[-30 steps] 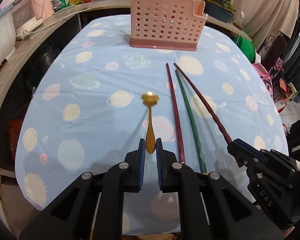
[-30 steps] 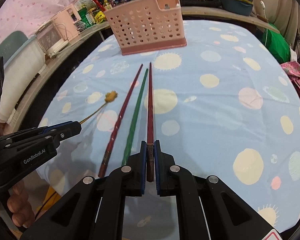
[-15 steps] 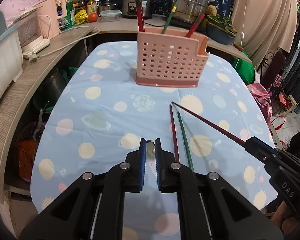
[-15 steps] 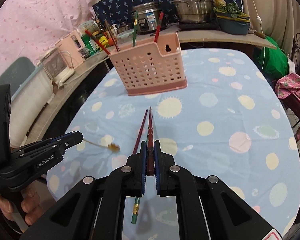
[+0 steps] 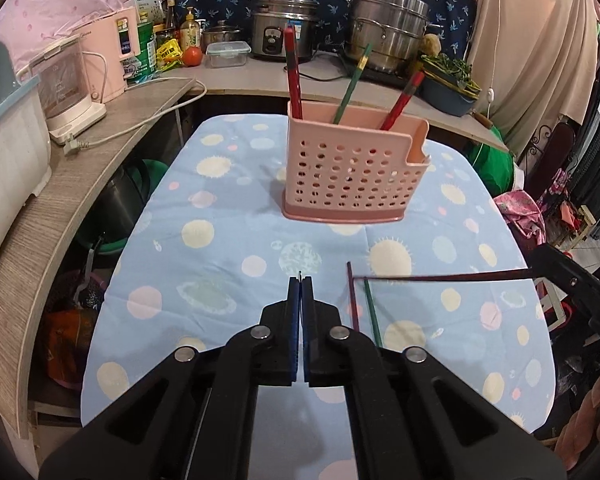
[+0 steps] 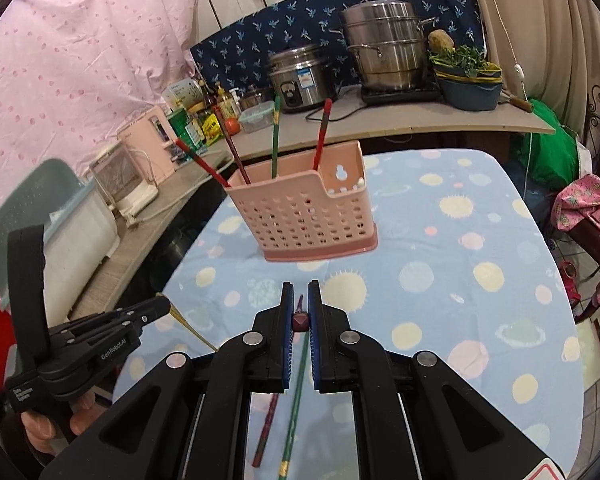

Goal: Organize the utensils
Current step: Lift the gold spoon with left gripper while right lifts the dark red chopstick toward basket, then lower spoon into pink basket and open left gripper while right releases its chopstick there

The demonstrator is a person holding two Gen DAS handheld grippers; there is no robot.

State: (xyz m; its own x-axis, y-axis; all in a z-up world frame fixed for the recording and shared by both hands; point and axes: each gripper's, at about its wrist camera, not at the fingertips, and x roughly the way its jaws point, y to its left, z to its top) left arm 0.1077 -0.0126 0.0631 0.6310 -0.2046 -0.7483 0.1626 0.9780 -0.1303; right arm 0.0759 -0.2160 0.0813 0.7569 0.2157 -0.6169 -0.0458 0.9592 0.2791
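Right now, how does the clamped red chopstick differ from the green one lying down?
The dark red chopstick is lifted, clamped in the right gripper; the green chopstick lies on the tablecloth. Red runs crosswise; green points toward the pink basket. Both are slender.

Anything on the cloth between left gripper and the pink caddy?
No. In the left wrist view, only bare tablecloth lies between the left gripper and pink caddy.

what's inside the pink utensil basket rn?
Pink utensil basket holds four upright chopsticks: three red or dark red, one green. Their lower ends and the basket floor are hidden by its wall.
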